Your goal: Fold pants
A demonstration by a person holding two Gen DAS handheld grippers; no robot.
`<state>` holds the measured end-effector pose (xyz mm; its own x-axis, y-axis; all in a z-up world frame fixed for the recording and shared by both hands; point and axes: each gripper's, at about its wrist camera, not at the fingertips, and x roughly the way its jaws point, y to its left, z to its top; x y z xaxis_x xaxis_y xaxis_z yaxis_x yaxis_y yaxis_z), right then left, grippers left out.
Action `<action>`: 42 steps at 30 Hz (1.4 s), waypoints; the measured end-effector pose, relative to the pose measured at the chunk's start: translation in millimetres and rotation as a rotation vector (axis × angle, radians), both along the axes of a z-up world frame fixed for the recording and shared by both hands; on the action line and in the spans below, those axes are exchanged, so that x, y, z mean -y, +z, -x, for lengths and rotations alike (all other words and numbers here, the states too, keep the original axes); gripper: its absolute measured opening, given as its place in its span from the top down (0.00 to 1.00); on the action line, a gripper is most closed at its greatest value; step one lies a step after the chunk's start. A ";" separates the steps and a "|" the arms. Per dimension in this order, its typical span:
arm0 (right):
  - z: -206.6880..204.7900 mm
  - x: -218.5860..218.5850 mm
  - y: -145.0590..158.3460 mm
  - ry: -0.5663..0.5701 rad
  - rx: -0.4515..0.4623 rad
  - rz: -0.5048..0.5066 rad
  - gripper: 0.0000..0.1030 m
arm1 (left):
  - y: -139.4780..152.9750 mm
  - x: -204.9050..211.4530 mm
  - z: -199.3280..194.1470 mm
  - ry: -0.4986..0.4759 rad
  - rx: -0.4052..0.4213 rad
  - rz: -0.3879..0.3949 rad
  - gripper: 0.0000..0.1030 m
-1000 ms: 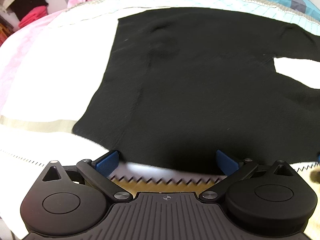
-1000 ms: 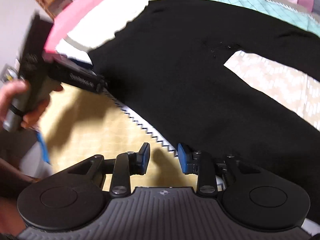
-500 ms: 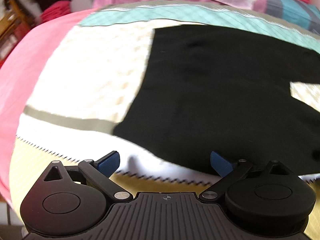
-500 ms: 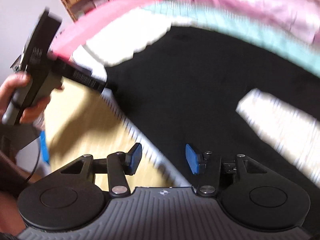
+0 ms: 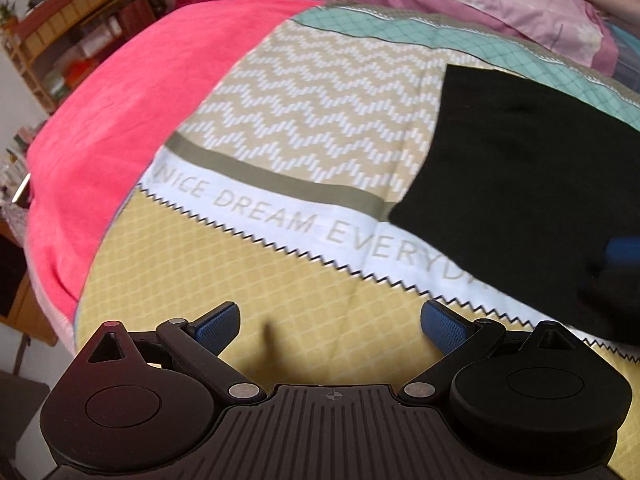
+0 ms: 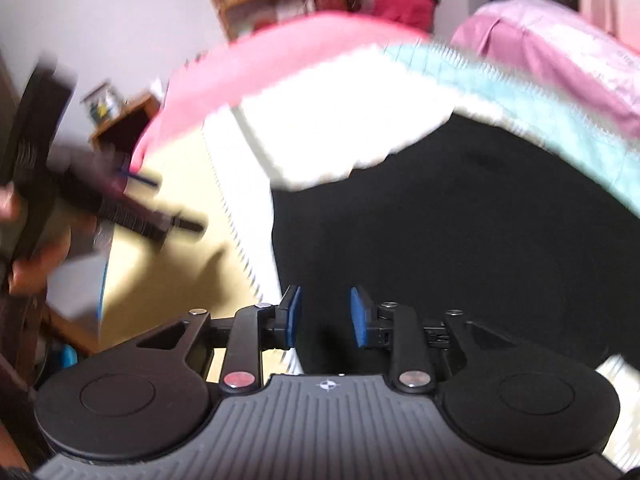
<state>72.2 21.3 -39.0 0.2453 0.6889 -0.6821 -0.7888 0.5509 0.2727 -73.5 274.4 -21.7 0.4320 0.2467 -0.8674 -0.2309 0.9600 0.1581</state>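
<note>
Left wrist view: left tongs (image 5: 331,322) wide open, empty, off the black pants (image 5: 532,200) lying flat on bedspread (image 5: 312,128); right tongs (image 6: 323,316) just narrowed, empty, over the pants; risk: grabbing the bedspread too

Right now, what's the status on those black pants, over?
Left gripper open wide, empty, over the bedspread. Right gripper empty, just been closing, above the pants. Pants flat, unfolded. Nothing in the way.
</note>
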 end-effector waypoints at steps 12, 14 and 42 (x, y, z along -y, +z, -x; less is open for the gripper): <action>-30.0 -87.8 -22.6 0.070 0.060 0.080 0.80 | -1.6 3.7 7.7 0.025 0.005 0.001 0.00; -38.2 -55.2 -4.0 0.026 0.068 0.043 0.61 | -0.3 7.0 6.4 0.021 0.023 0.010 0.00; -137.2 39.4 -5.7 -0.423 0.003 0.024 0.19 | 1.8 92.3 -86.7 -0.165 0.083 0.006 0.00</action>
